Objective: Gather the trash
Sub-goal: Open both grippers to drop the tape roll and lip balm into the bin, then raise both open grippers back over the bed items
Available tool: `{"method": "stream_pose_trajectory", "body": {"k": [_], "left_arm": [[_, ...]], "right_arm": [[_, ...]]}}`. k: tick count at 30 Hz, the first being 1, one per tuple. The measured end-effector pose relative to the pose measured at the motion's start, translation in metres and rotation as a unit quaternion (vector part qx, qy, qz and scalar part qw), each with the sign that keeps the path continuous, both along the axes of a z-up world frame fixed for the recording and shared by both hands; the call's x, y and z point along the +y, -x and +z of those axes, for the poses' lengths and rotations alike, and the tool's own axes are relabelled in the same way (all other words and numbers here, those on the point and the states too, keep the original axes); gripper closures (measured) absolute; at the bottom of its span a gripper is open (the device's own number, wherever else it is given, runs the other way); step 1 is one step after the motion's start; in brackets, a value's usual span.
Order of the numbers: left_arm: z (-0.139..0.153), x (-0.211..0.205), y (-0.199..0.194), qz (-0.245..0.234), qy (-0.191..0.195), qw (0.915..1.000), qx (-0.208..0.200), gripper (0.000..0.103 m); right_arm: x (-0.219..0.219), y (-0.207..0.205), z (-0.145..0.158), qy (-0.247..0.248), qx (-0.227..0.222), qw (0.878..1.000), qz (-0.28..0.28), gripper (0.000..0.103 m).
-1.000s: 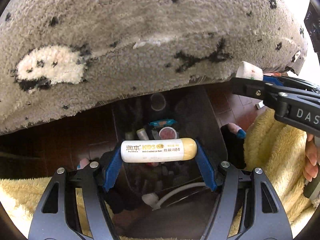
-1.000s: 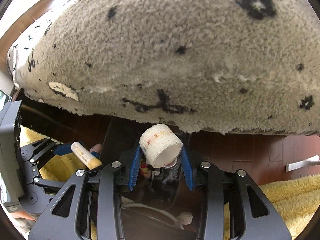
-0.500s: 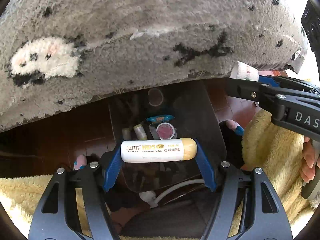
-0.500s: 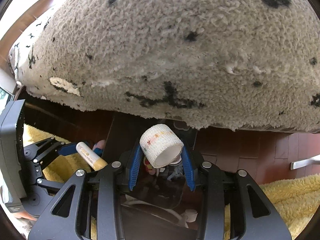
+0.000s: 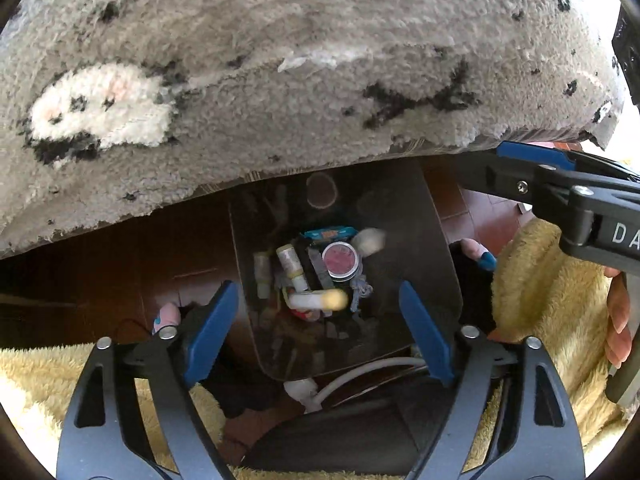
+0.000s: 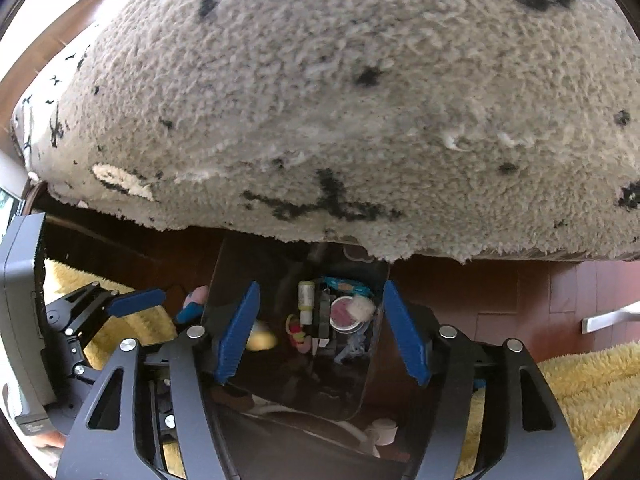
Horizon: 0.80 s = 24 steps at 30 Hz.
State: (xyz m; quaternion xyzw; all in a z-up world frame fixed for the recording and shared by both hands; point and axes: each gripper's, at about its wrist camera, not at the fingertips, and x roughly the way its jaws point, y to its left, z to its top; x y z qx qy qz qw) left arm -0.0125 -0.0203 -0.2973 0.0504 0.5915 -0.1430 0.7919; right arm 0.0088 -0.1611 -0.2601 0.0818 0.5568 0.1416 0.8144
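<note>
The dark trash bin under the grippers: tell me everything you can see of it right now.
The trash bin is a dark, glossy container with smooth curved walls, plastic by the look, open-topped and seen from above. It stands on red-brown wood flooring against the shaggy grey rug's edge. Inside lie a red-topped round tin, a teal wrapper, small tubes, a blurred lip balm stick and a blurred white roll. Both grippers are open above it, apart from it.

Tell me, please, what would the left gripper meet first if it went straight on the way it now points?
Probably the dark trash bin right below it. The open left gripper points into the bin's mouth, so it would likely pass the rim and reach the pile inside, around the lip balm tube. Depth is hard to judge.
</note>
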Motion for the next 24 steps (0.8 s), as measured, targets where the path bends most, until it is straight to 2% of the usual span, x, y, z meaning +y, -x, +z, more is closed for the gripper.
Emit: {"method": "stream_pose_trajectory", "body": {"k": [2, 5, 11, 20, 24], "left_arm": [[0.0, 0.0, 0.0, 0.0, -0.002, 1.0, 0.0, 0.02], [0.001, 0.001, 0.0, 0.0, -0.002, 1.0, 0.0, 0.017], [0.001, 0.002, 0.0, 0.0, -0.003, 1.0, 0.002, 0.015], [-0.001, 0.0, 0.0, -0.002, -0.004, 1.0, 0.001, 0.015], [0.007, 0.001, 0.001, 0.003, 0.001, 1.0, -0.007, 0.015]], "right_arm": [[-0.003, 0.0, 0.001, 0.002, -0.004, 1.0, -0.005, 0.027], [-0.009, 0.0, 0.004, 0.002, -0.008, 1.0, -0.01, 0.022], [-0.024, -0.001, 0.008, 0.004, -0.007, 1.0, -0.012, 0.021], [-0.023, -0.001, 0.007, 0.005, -0.006, 1.0, -0.013, 0.021], [-0.02, 0.001, 0.01, 0.004, -0.015, 1.0, -0.019, 0.021]]}}
